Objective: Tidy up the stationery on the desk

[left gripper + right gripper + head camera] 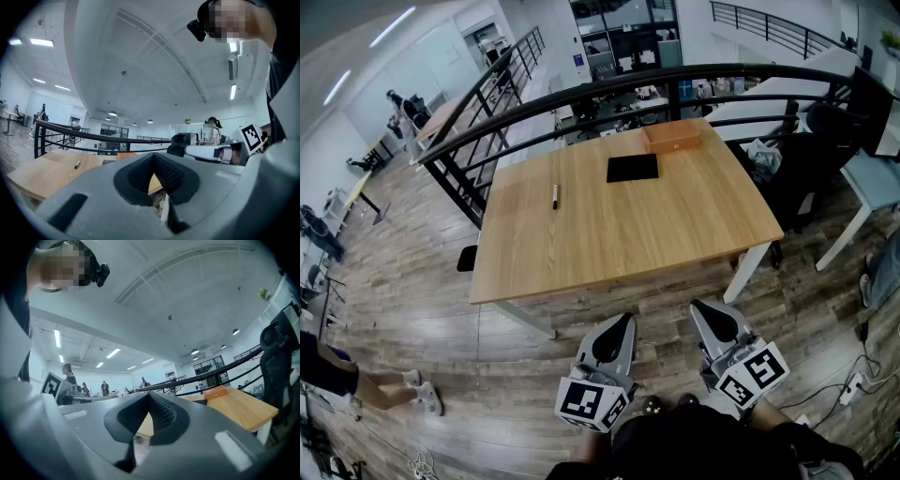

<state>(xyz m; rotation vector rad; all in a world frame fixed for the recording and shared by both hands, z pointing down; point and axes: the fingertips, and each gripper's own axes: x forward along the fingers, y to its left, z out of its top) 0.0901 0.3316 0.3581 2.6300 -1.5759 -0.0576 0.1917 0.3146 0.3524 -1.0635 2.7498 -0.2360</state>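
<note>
A wooden desk [619, 234] carries a black-and-white pen [554, 196] at its left middle, a black notebook [633, 168] farther back and a shallow wooden box [672, 138] at the far edge. My left gripper [623, 321] and right gripper [703, 307] hang side by side over the floor, short of the desk's near edge. Both are shut and hold nothing. In the left gripper view the closed left gripper [152, 164] points level across the desk toward the pen [77, 164]. The right gripper view shows the closed right gripper [149, 401] with the box [214, 393] beyond it.
A black railing [581, 98] curves behind the desk. A dark office chair [811, 159] and a white desk [872, 183] stand to the right. A person's legs [384, 384] are on the wooden floor at the left, and cables [853, 384] lie at the lower right.
</note>
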